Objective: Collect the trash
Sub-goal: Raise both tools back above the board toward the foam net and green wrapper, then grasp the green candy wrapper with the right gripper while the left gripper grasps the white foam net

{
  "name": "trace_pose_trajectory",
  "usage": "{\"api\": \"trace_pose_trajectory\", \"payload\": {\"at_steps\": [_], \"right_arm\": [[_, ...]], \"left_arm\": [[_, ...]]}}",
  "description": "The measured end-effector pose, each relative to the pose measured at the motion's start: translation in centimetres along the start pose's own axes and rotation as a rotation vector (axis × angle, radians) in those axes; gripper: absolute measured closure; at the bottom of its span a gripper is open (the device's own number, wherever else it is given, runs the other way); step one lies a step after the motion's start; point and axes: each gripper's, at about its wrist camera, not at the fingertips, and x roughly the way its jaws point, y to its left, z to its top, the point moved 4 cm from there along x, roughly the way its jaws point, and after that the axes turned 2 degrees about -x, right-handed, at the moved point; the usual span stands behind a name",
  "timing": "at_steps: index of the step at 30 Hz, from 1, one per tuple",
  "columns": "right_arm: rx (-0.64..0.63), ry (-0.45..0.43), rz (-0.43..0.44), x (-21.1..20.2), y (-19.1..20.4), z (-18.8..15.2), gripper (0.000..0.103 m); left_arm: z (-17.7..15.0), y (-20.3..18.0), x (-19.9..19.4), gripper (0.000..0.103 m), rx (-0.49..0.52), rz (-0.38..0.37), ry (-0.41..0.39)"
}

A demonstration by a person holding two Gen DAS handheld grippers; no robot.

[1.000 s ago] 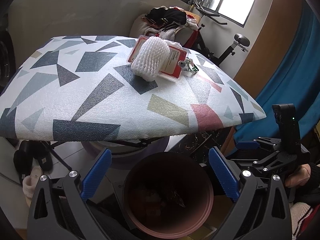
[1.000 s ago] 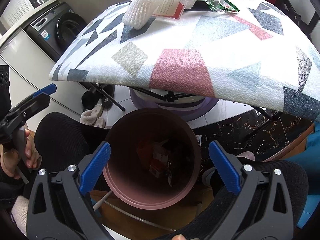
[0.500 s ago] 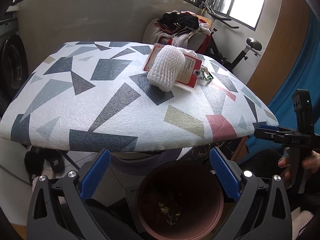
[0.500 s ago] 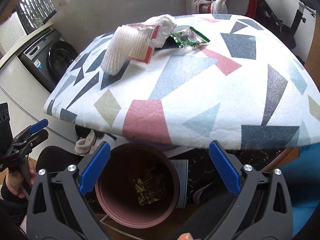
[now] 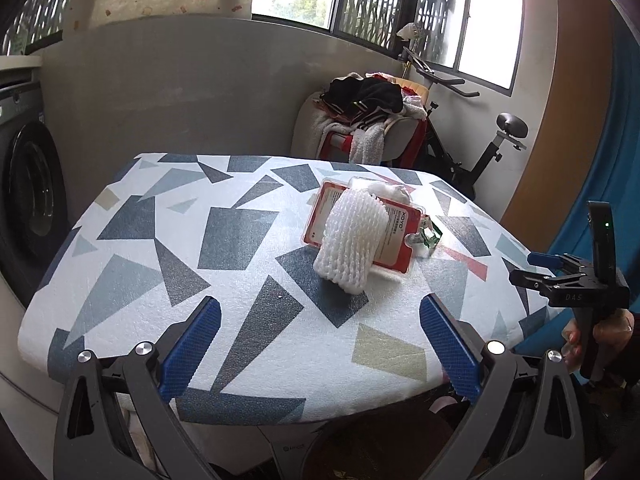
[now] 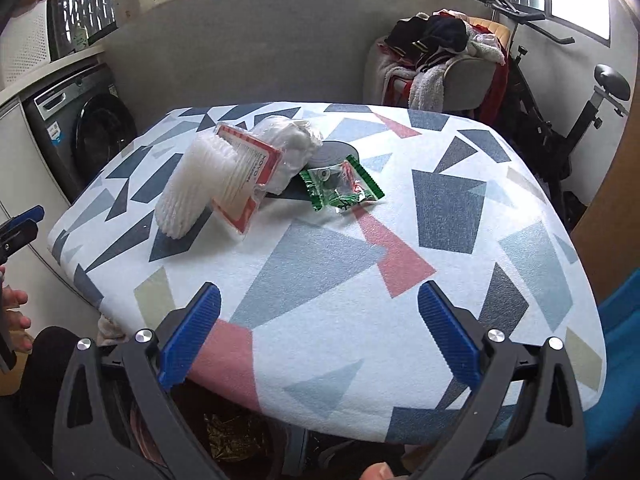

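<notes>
Both hands level, hovering at table edge.
My left gripper and right gripper: spread wide, holding nothing, foam net ahead.

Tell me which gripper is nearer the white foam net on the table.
Left, probably. The left gripper faces the foam net almost straight on over the table's near edge. The right gripper sits at the table's right side, with the net far off to its left.

- Daylight enters through the barred windows at the far right, overexposed to white.
- The worktop is evenly lit, with soft shadows.
- Under its near edge, all is dim.
- Fisheye bending curves the edges; corners go black.
- Focus is sharp.
</notes>
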Motion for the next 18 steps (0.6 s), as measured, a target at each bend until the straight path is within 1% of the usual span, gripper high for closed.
{"api": "trace_pose_trajectory", "payload": {"at_steps": [2, 3, 5, 8, 9, 10, 13, 15, 16, 18], "right_arm": [[0.002, -0.001, -0.021, 1.2, -0.9, 0.8, 0.006], [-0.004, -0.003, -0.044, 1.8, -1.4, 1.3, 0.006], [-0.025, -0.006, -0.077, 3.1, -2.1, 2.2, 0.006], [-0.04, -0.009, -0.078, 5.3, -2.8, 3.7, 0.006], [-0.045, -0.006, -0.073, 6.1, -2.9, 4.2, 0.007], [-0.052, -0.003, -0.07, 6.9, -2.8, 4.7, 0.011], [-0.108, 0.023, -0.065, 9.5, -1.9, 5.9, 0.013], [-0.174, 0.066, -0.107, 11.4, -1.1, 6.5, 0.015], [-0.194, 0.089, -0.112, 12.3, -0.8, 6.7, 0.019], [-0.211, 0.125, -0.109, 14.0, -0.6, 7.0, 0.02]], "left_arm": [[0.6, 0.1, 0.7, 0.006, 0.013, 0.009, 0.003], [0.8, 0.2, 1.1, 0.006, 0.016, 0.006, 0.01], [1.0, 0.2, 1.9, 0.006, 0.013, -0.02, 0.03], [1.1, 0.2, 3.1, 0.006, 0.013, -0.023, 0.049], [1.0, 0.2, 3.5, 0.006, 0.013, -0.018, 0.055], [1.0, 0.2, 3.9, 0.006, 0.013, -0.015, 0.062], [0.8, 0.1, 4.9, 0.006, 0.019, -0.007, 0.072], [0.7, 0.0, 5.5, 0.006, 0.026, 0.002, 0.078], [0.7, -0.1, 5.7, 0.006, 0.028, 0.002, 0.083], [0.7, -0.3, 6.2, 0.006, 0.038, -0.004, 0.09]]}}
